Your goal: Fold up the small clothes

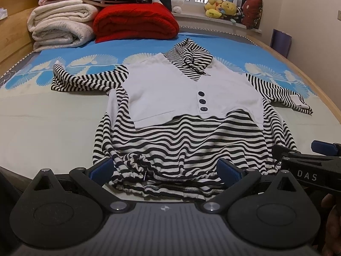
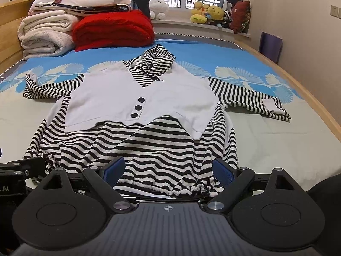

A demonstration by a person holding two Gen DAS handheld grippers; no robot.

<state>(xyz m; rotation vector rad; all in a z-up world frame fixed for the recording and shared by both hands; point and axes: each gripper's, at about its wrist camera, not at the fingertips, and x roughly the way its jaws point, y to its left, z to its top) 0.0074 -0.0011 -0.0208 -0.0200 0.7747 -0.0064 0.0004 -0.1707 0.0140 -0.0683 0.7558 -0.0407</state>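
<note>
The striped hooded top (image 1: 183, 140) lies face up on the bed (image 1: 53, 132), spread flat across the centre of both frames. Its long axis runs from the gathered drawstring hem (image 1: 170, 177) at the lower centre to the hood (image 1: 189, 61) at the upper centre, directly away from both cameras. A white vest panel (image 1: 191, 98) with three dark buttons covers the chest. Both sleeves extend sideways, toward the left and right edges of the frame.

The left hand-held gripper (image 1: 167, 169) sits at the hem, jaws released, blue pads on either side of the left portion of the gathered edge; no cloth is pinched. The right hand-held gripper (image 2: 168, 169) is likewise released, straddling the right portion of the hem. Each unit is about equally near its own hem corner. The garment lies straight ahead of both, so a hem-to-hood fold would probably require both to close on the hem first.

Containers: none visible. At the upper left of the frame, folded white blankets (image 1: 61, 25) and a red blanket (image 1: 136, 21) are stacked at the head of the bed, well apart from the top. Plush toys (image 1: 221, 8) sit on the windowsill at the upper right.
</note>
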